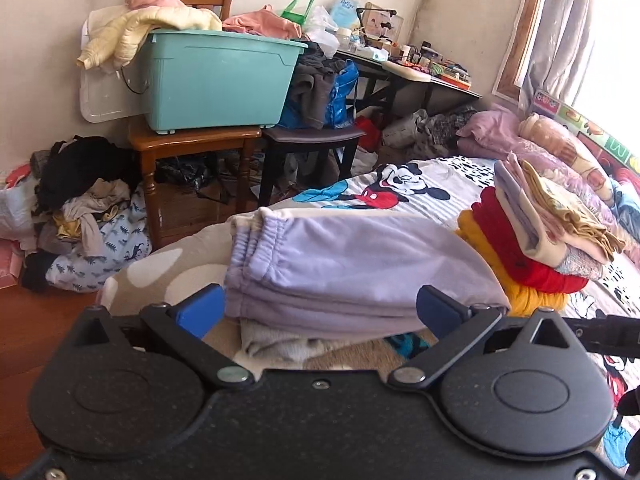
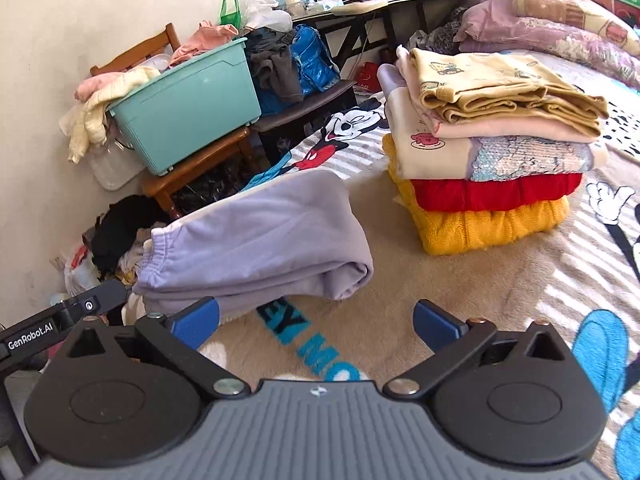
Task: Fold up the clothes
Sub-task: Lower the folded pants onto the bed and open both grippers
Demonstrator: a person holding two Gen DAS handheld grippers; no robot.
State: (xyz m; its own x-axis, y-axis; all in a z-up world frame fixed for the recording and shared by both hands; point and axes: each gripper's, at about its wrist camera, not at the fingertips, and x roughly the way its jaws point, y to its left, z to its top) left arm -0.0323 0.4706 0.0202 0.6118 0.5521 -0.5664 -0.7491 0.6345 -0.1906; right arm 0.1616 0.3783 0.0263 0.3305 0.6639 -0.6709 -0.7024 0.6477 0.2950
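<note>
Folded lilac sweatpants lie on the Mickey Mouse blanket on the bed, elastic waistband to the left. They also show in the right wrist view. My left gripper is open, its blue fingertips on either side of the pants' near edge, holding nothing. My right gripper is open and empty above the blanket, just right of the pants. A stack of folded clothes, yellow and red at the bottom, stands on the bed to the right.
A teal bin with clothes sits on a wooden chair beside the bed. A pile of unfolded clothes lies on the floor at left. A cluttered desk stands by the wall. Pillows lie at the bed's head.
</note>
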